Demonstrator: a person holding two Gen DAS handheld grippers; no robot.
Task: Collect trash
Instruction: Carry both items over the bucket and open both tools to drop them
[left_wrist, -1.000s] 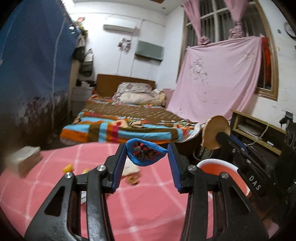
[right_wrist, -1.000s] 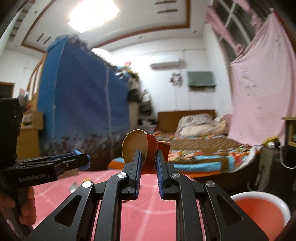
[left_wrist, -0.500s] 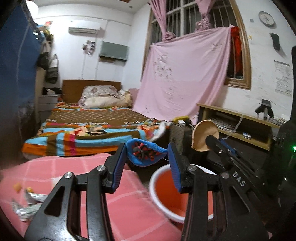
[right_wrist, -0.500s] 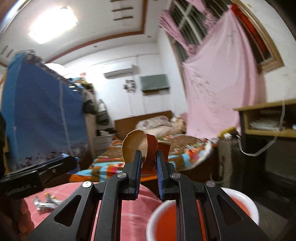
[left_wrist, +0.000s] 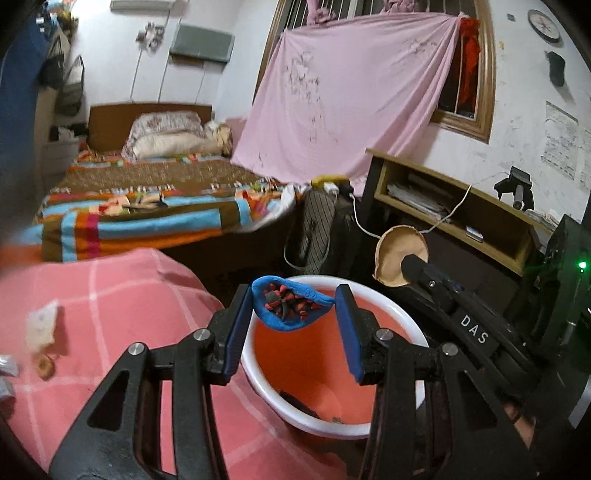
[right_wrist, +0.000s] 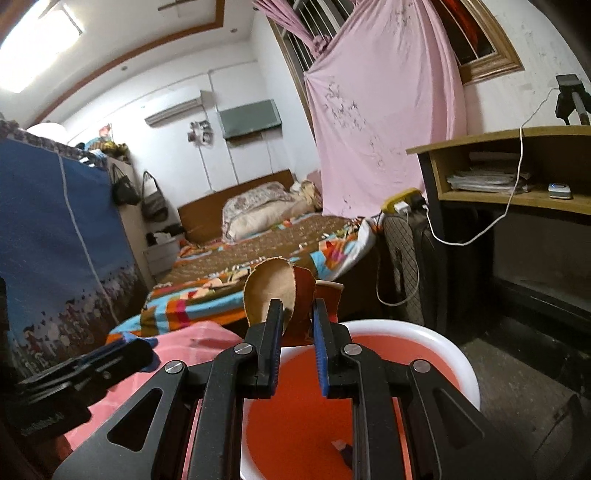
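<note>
Left wrist view: our left tongs (left_wrist: 293, 306) are clamped on a blue wrapper (left_wrist: 291, 308) with red and dark print, squeezed into a lens shape whose long axis runs straight across from one pad to the other; directly below and beyond the tips lies the white basin (left_wrist: 384, 430) with its orange inside, so we judge the drop is straight down; the pink-checked worktop (left_wrist: 122, 295) with leftover scraps (left_wrist: 40, 326) lies to the left of the tongs. In the right wrist view our right tongs (right_wrist: 297, 310) stand narrow, pinched on a tan and red card piece (right_wrist: 271, 286) that rises upright past the tips; the basin (right_wrist: 461, 369) sits just under and ahead. Both tongs hang over the basin; which is nearer we cannot tell.
</note>
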